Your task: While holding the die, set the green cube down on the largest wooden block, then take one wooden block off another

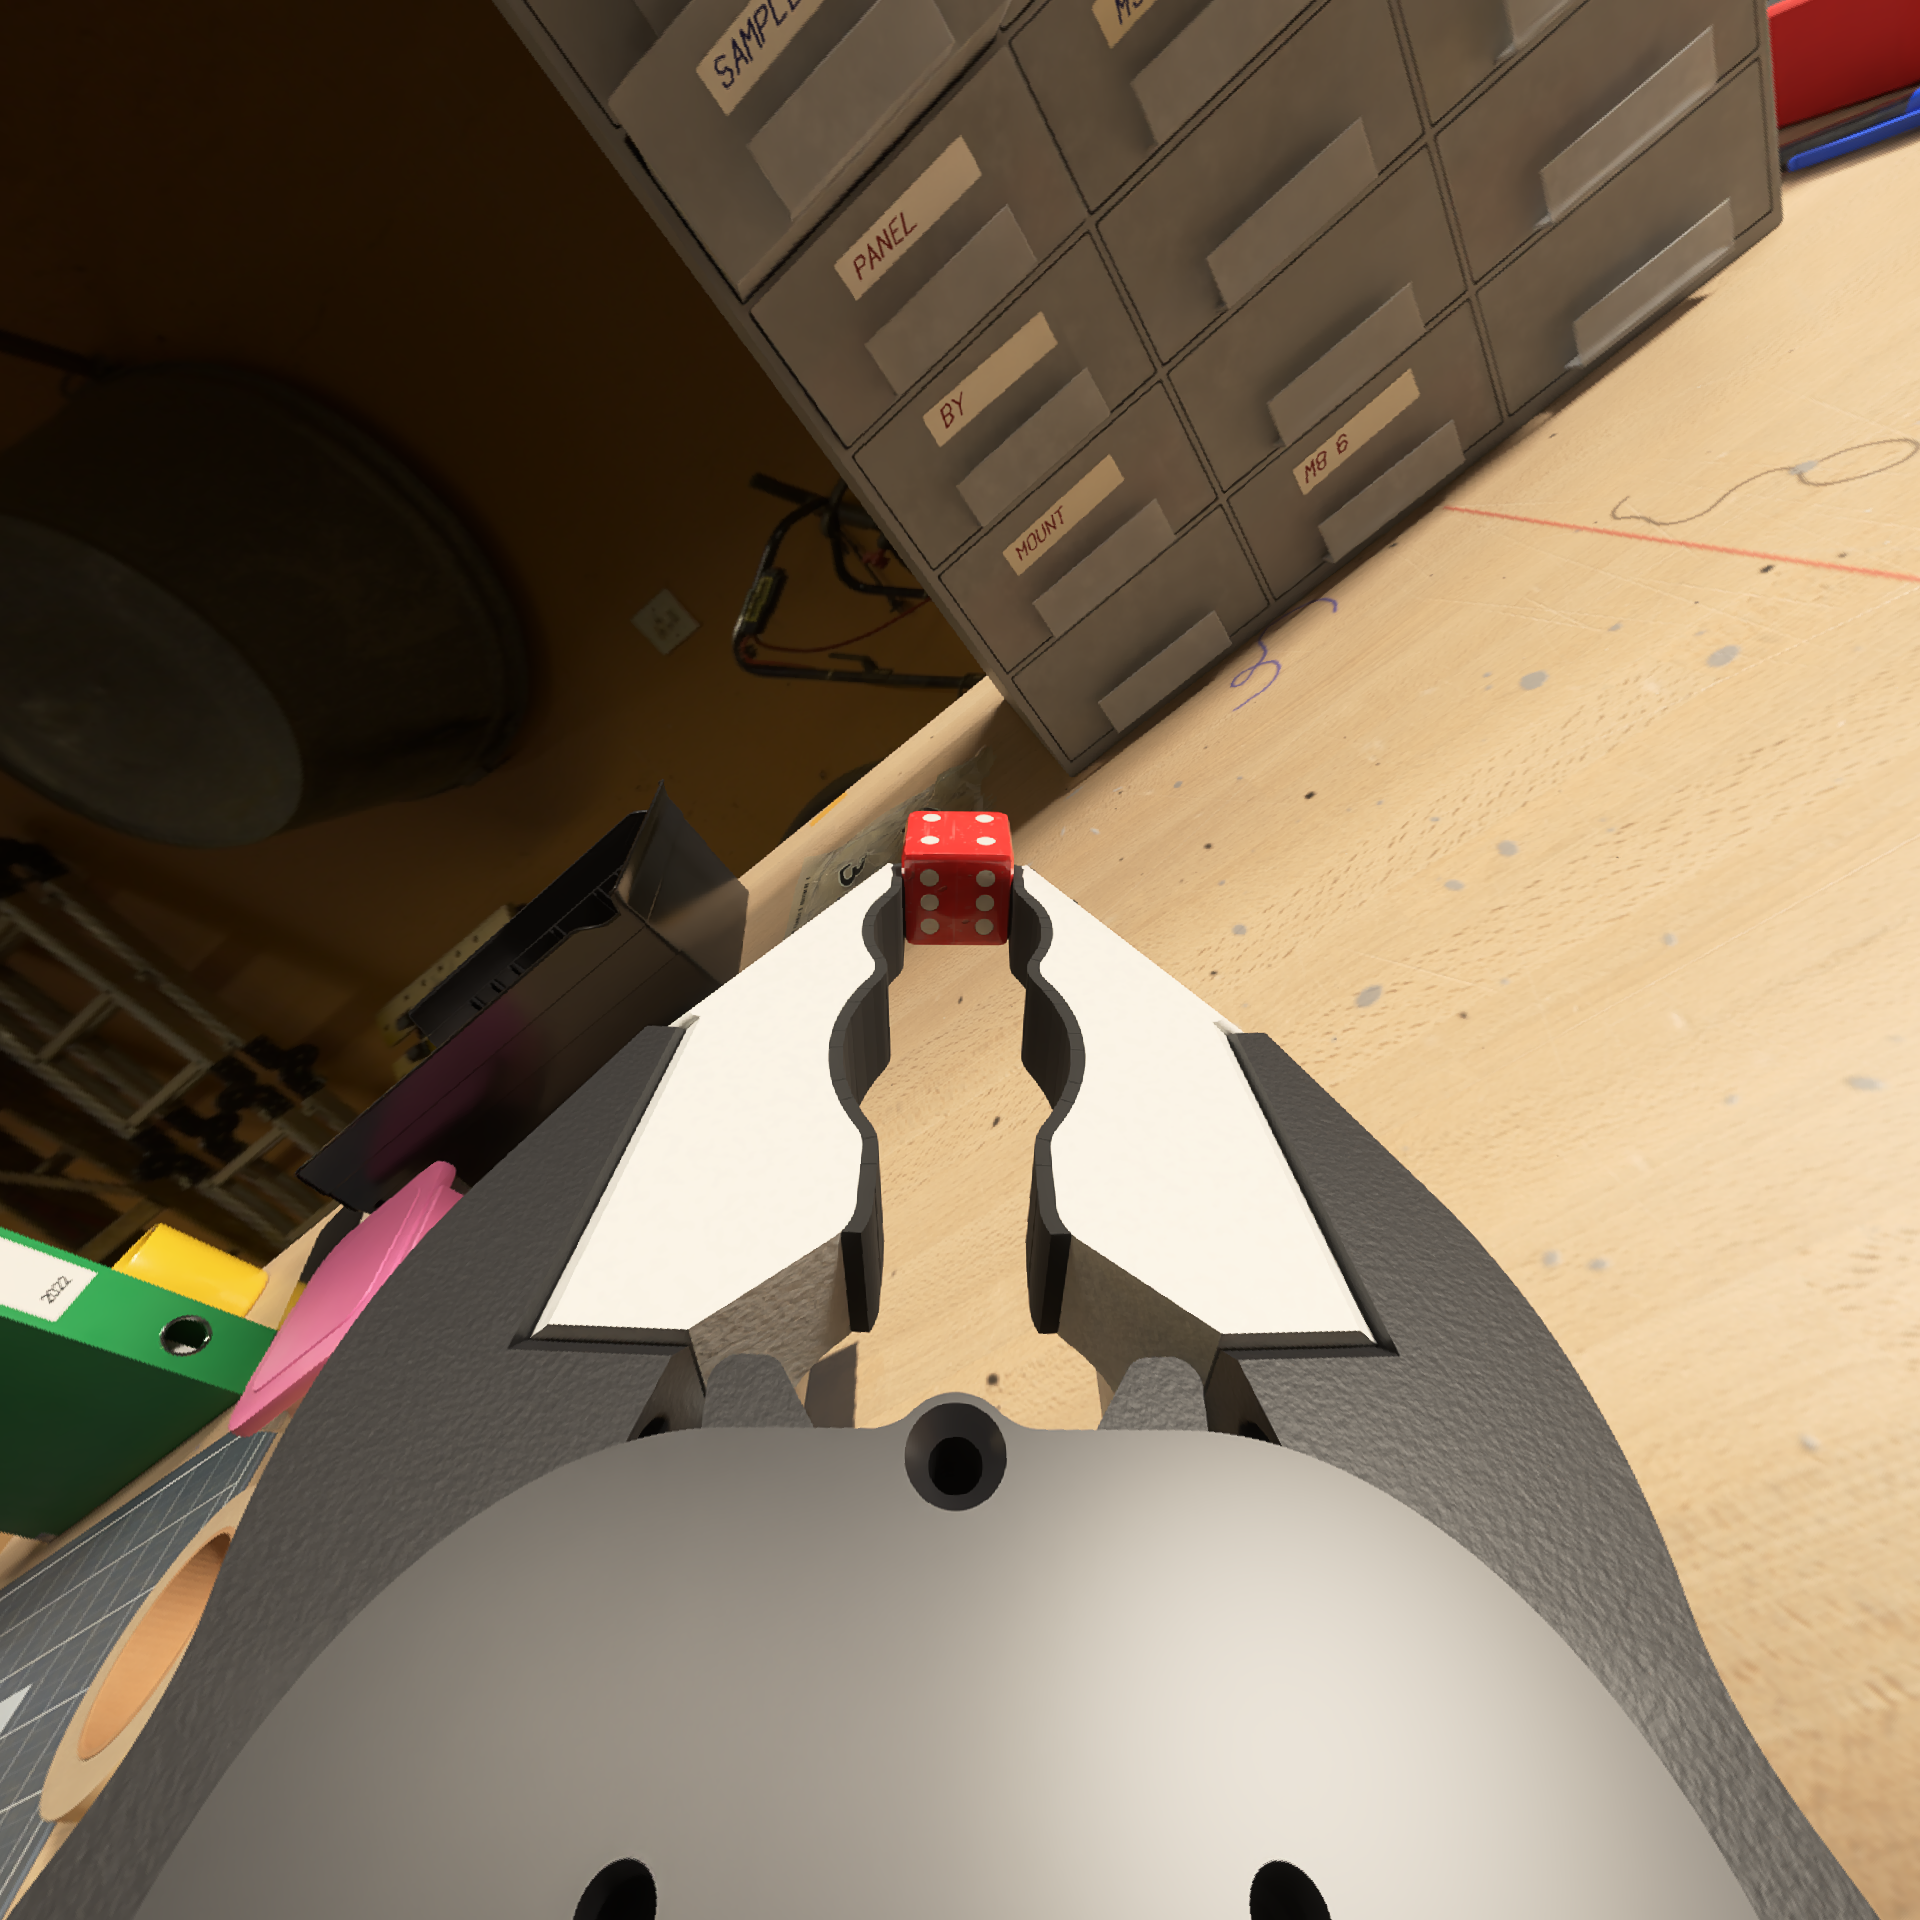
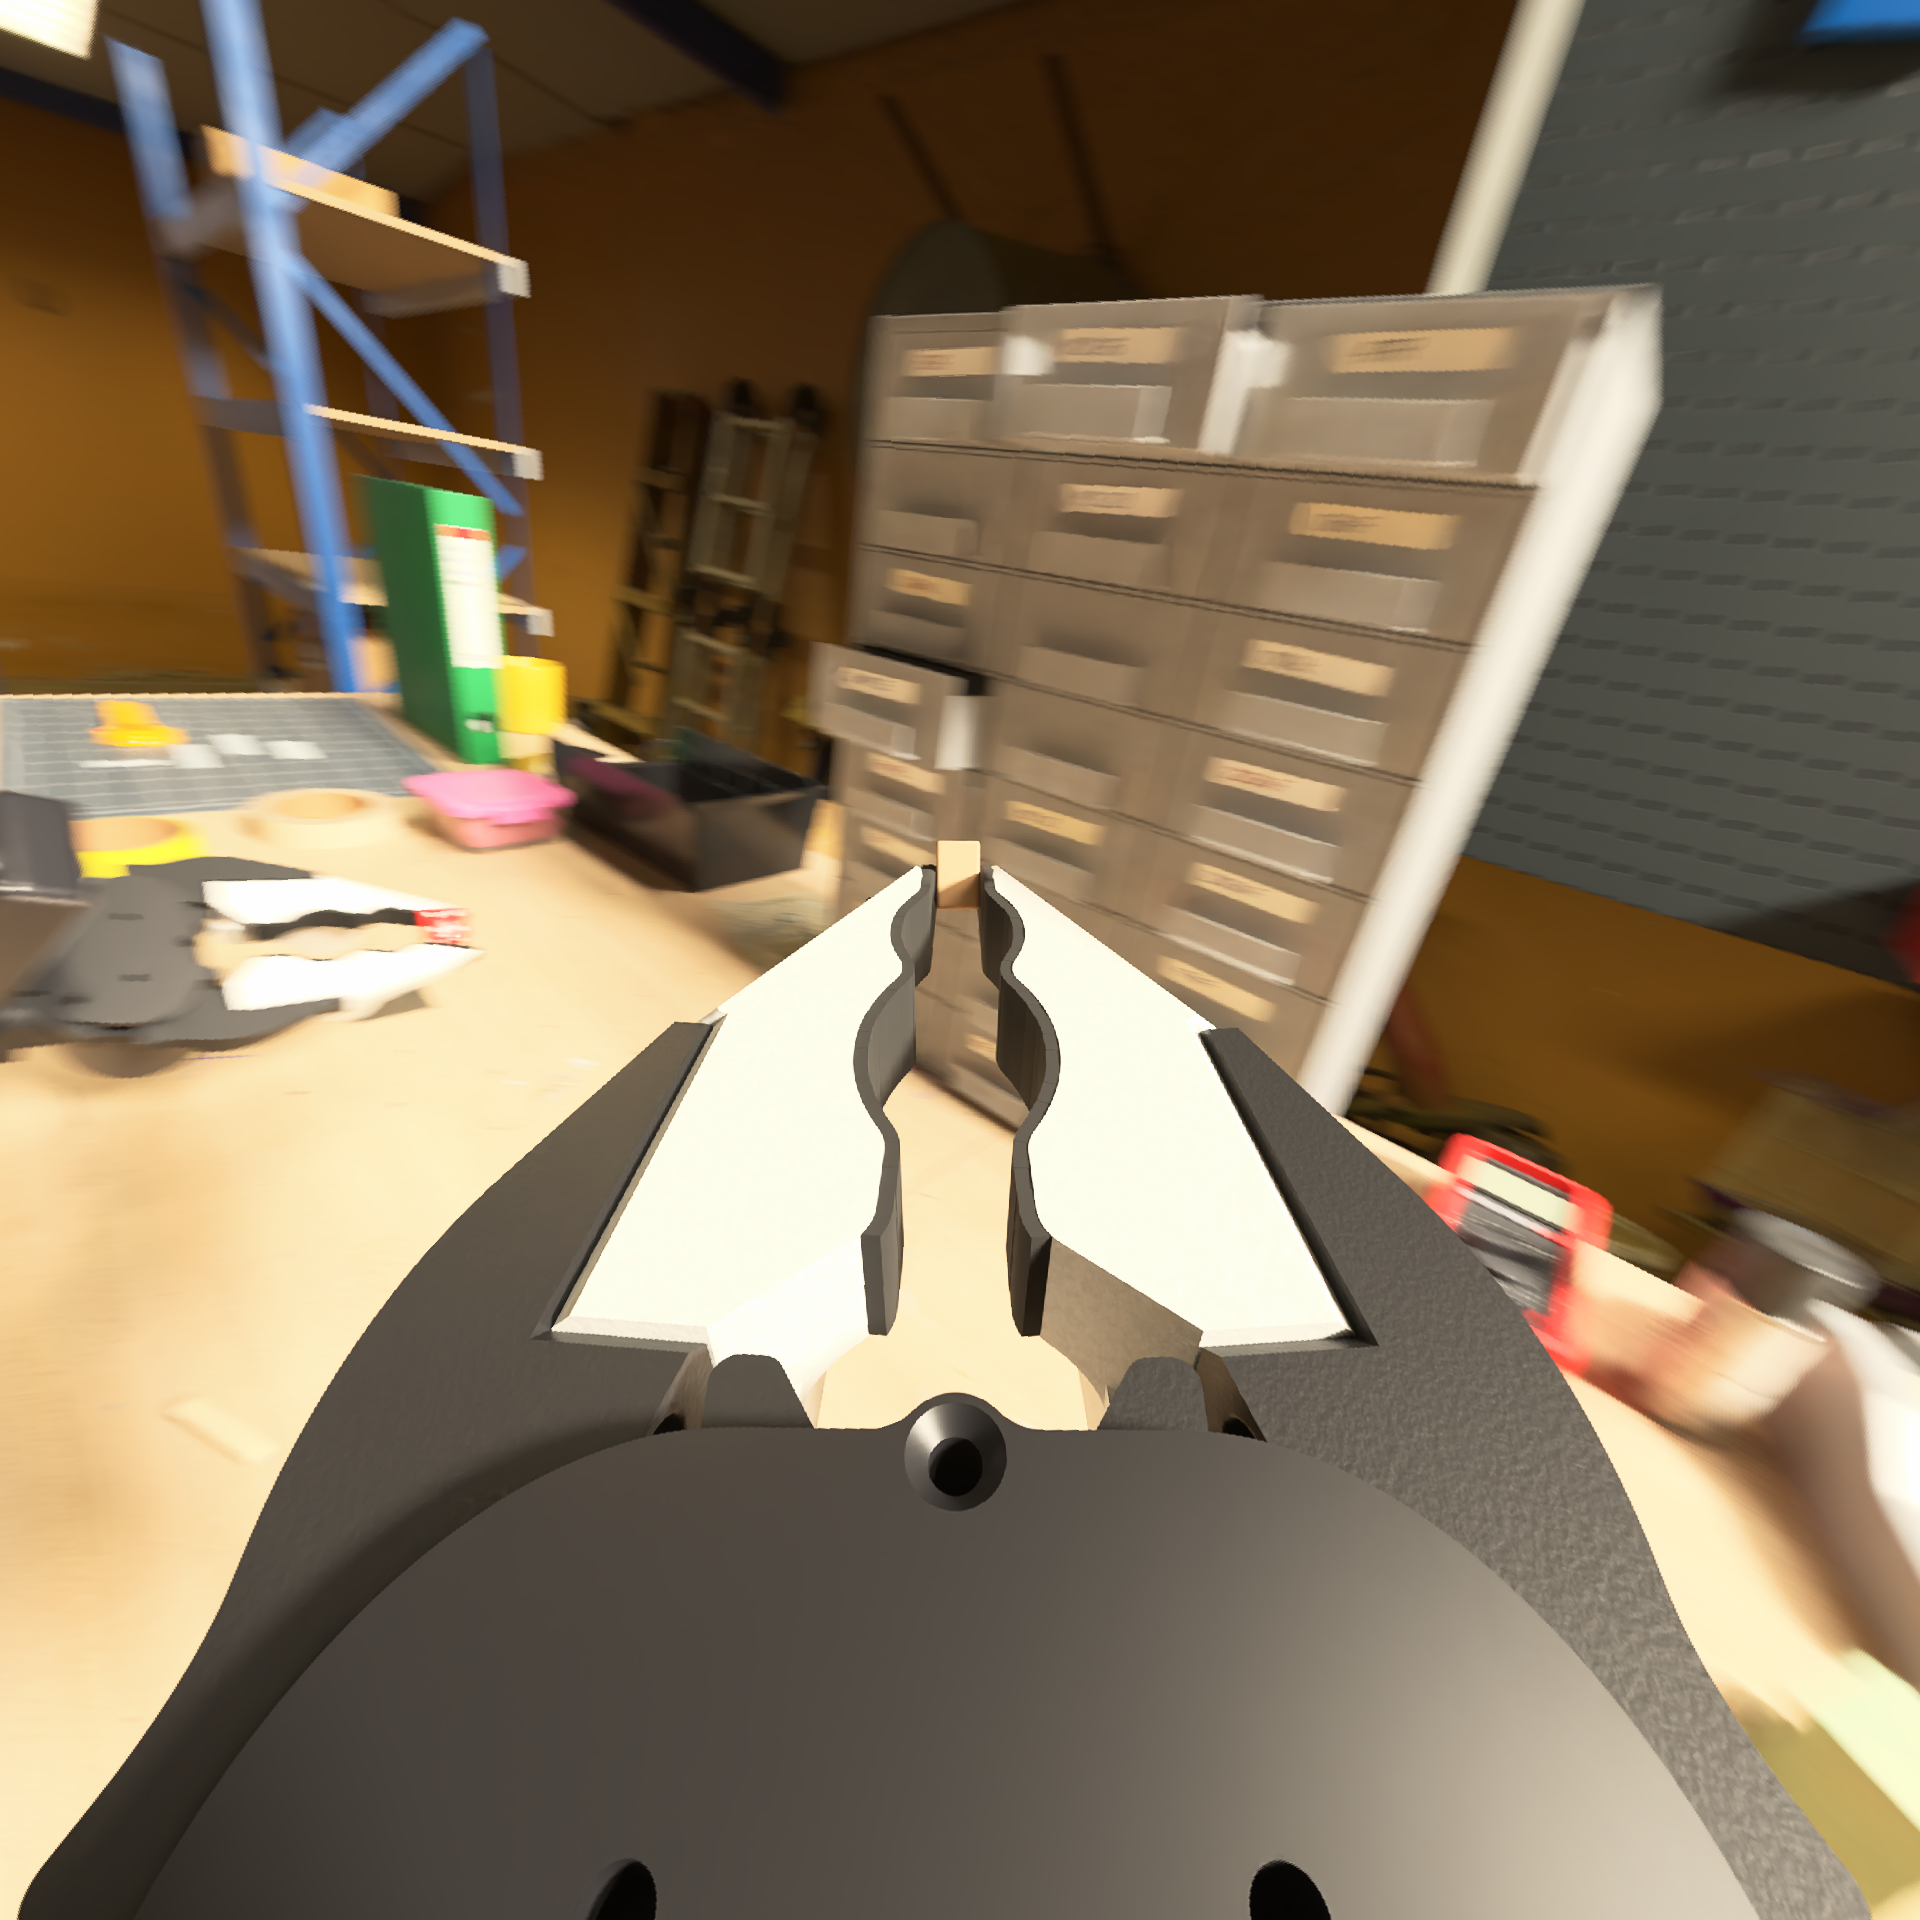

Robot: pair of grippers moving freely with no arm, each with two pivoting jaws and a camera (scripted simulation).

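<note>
Red die with white pips [image 1: 956, 881] sits clamped between the tips of our left gripper [image 1: 957, 894], whose jaws are closed on its two side faces, leaving the six-pip face turned toward the camera. We carry it clear above the pale wooden workbench [image 1: 1558, 935], near the grey labelled drawer cabinet [image 1: 1195, 343], because the task wants it held throughout while the other gripper does the work.

Our right gripper [image 2: 957, 883] has its jaws shut on a small light wooden block [image 2: 958, 871], pinched only at the very tips. The right wrist view is smeared, which we read as quick motion. Held this high, with the cabinet behind it and no other block beneath in sight, we judge this to be the block taken off another.

Green cube and largest wooden block show in neither view, so we cannot confirm that placement. Off to the left lie a pink lidded tub [image 2: 488, 805], a black tray [image 2: 707, 821] and a green binder [image 2: 442, 613], well apart from both grips.
</note>
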